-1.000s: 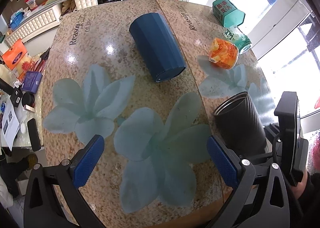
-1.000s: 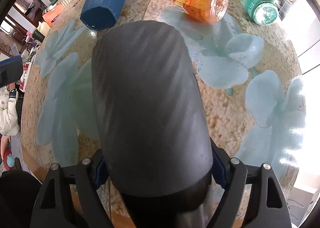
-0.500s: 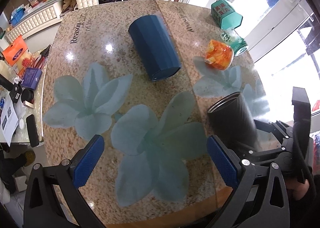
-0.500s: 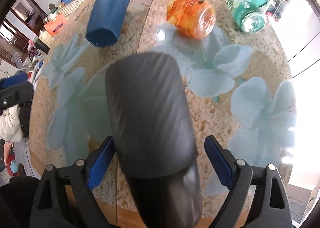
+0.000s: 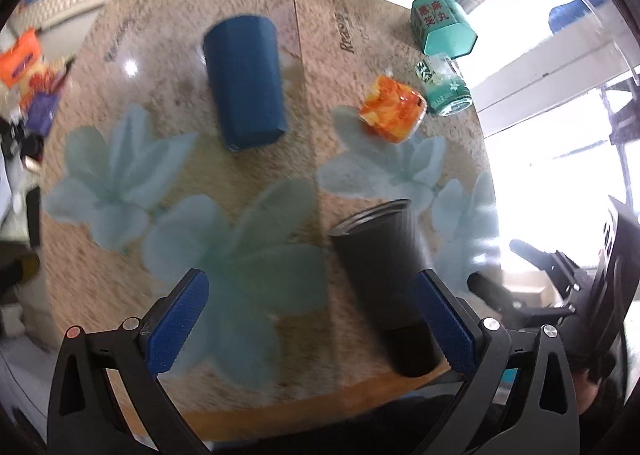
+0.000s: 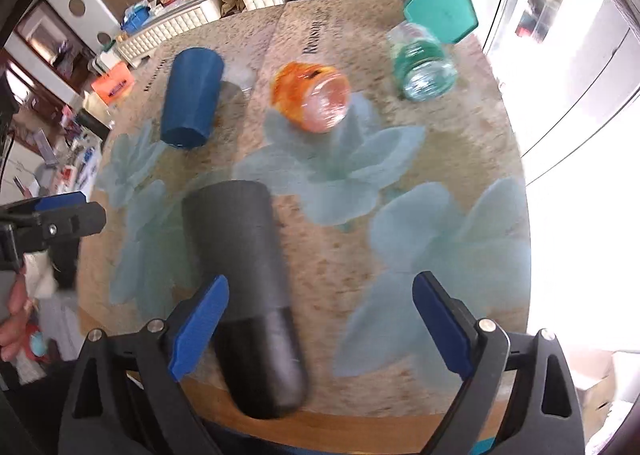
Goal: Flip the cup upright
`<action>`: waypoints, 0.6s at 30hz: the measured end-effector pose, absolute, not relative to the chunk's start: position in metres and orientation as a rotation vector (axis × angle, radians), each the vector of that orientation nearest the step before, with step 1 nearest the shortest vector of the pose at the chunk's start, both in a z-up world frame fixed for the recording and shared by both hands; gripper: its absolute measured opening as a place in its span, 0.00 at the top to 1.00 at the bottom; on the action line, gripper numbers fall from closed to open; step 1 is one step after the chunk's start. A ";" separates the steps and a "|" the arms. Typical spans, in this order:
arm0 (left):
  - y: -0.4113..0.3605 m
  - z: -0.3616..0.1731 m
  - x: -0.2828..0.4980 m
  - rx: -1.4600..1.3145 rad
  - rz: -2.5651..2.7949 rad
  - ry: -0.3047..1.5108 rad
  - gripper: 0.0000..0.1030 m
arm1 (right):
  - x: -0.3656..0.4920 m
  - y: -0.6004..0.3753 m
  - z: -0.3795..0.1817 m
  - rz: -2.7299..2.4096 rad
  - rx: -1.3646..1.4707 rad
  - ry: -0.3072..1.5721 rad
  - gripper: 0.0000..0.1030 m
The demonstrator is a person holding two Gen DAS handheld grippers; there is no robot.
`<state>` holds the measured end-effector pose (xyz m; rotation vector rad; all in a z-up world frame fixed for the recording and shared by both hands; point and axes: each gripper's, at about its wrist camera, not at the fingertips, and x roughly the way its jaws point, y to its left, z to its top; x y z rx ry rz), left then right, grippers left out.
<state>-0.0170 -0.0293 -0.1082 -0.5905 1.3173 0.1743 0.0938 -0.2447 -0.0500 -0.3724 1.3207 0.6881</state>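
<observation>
Your left gripper hangs over the near edge with its blue-padded fingers spread wide and nothing between them. Your right gripper is likewise splayed apart, its pads gripping nothing (the left pad sits just beside a dark object, though contact cannot be judged through the blur). In the right wrist view your left gripper juts in from the left, with your bare fingers curled below it. In the left wrist view your right gripper appears at far right, blurred.
</observation>
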 end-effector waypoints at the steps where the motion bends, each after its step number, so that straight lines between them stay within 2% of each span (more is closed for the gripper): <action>1: -0.033 -0.110 -0.014 -0.616 0.182 1.329 0.00 | 0.097 -0.249 -0.050 0.687 -0.387 1.320 0.09; 12: -0.085 -0.152 0.032 -0.732 0.328 1.420 0.00 | 0.151 -0.309 -0.056 0.767 -0.423 1.334 0.09; 18: -0.098 -0.181 0.050 -0.671 0.458 1.491 0.00 | 0.172 -0.331 -0.064 0.790 -0.421 1.353 0.09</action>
